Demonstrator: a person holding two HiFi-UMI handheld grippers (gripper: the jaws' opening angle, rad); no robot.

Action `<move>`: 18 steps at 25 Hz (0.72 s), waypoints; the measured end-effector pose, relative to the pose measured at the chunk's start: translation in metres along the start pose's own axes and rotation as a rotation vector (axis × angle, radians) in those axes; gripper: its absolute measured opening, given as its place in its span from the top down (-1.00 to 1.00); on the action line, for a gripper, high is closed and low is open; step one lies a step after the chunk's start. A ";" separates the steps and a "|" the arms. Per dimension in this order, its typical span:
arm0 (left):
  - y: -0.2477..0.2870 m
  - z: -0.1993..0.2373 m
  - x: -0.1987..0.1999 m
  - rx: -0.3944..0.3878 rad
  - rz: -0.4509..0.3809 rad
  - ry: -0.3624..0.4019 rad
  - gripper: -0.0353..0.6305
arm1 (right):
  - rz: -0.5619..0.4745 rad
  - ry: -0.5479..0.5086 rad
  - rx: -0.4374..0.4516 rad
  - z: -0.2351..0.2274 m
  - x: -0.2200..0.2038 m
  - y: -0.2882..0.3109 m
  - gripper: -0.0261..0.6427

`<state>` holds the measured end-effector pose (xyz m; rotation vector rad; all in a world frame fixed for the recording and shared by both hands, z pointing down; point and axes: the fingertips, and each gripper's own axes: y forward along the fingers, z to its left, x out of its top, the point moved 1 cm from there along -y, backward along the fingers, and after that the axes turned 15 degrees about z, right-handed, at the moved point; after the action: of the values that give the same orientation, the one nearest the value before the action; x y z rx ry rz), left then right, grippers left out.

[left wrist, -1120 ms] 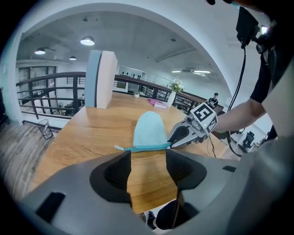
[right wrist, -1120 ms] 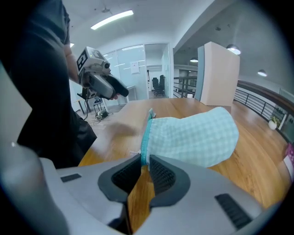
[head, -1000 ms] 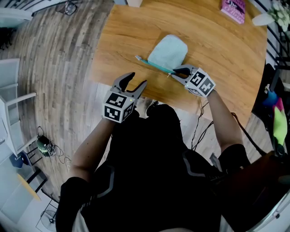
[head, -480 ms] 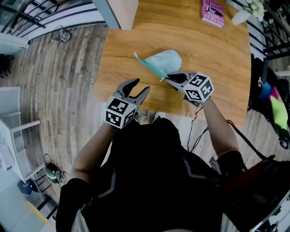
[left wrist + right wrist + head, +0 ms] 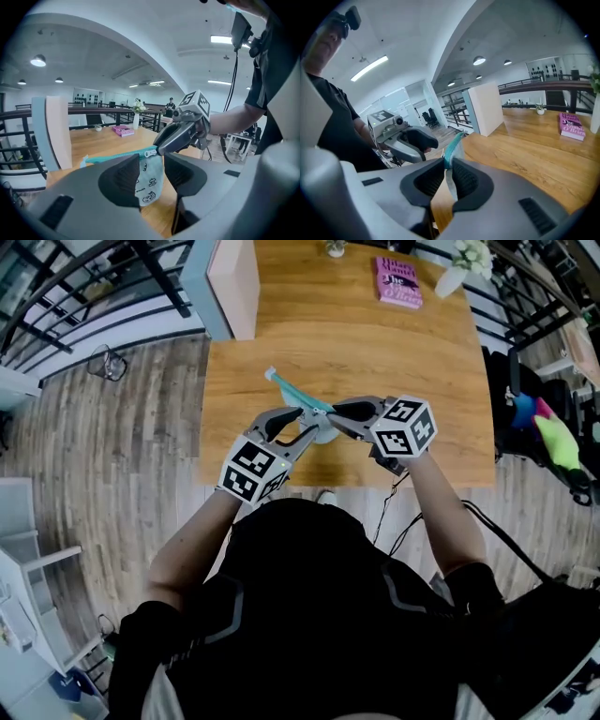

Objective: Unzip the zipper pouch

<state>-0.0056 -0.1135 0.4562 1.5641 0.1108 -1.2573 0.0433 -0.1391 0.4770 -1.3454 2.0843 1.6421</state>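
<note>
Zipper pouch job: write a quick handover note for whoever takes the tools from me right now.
Right tool: shut on the pouch at the end with the zipper pull, holding it in the air above the table.
Left tool: open; its jaws have just been closing, with the hanging pouch body between them, not yet pinched.
Done: the pouch is picked up and brought between both tools.
Left: the zipper still looks closed. Probably clamp the body with the left tool, then draw the pull along.
</note>
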 end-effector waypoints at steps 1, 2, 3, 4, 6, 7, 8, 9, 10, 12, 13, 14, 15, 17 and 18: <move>-0.002 0.000 0.004 -0.008 -0.009 0.013 0.34 | -0.005 0.000 -0.008 0.005 0.003 -0.003 0.74; -0.003 0.000 0.008 -0.015 -0.018 0.025 0.34 | -0.008 -0.001 -0.017 0.008 0.006 -0.005 0.74; -0.005 0.000 0.012 -0.019 -0.026 0.039 0.34 | -0.010 -0.002 -0.027 0.012 0.009 -0.008 0.74; -0.006 -0.001 0.015 -0.023 -0.033 0.055 0.34 | -0.014 -0.003 -0.035 0.016 0.011 -0.011 0.74; -0.009 -0.004 0.021 -0.031 -0.048 0.090 0.34 | -0.021 -0.002 -0.048 0.022 0.015 -0.018 0.74; -0.011 -0.005 0.024 -0.037 -0.057 0.106 0.35 | -0.021 0.001 -0.057 0.024 0.016 -0.021 0.74; -0.011 -0.007 0.026 -0.043 -0.067 0.119 0.38 | -0.018 0.003 -0.067 0.026 0.016 -0.023 0.74; -0.012 -0.009 0.028 -0.046 -0.074 0.127 0.41 | -0.013 0.004 -0.076 0.027 0.016 -0.026 0.74; -0.013 -0.010 0.030 -0.049 -0.080 0.135 0.43 | -0.009 0.006 -0.085 0.028 0.015 -0.028 0.74; -0.014 -0.014 0.032 -0.058 -0.085 0.152 0.47 | -0.007 0.012 -0.102 0.029 0.015 -0.030 0.74; -0.014 -0.016 0.032 -0.063 -0.085 0.159 0.49 | -0.007 0.013 -0.109 0.030 0.016 -0.030 0.74; -0.014 -0.017 0.032 -0.066 -0.084 0.163 0.50 | -0.005 0.013 -0.117 0.031 0.016 -0.030 0.74; -0.014 -0.018 0.032 -0.065 -0.083 0.164 0.51 | -0.003 0.012 -0.124 0.031 0.017 -0.030 0.74; -0.014 -0.018 0.032 -0.059 -0.084 0.162 0.55 | 0.002 0.011 -0.133 0.031 0.016 -0.031 0.74; -0.015 -0.019 0.032 -0.059 -0.087 0.162 0.57 | 0.002 0.011 -0.134 0.031 0.015 -0.031 0.74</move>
<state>0.0117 -0.1091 0.4201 1.6228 0.3203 -1.1823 0.0454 -0.1202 0.4345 -1.3943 2.0136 1.8082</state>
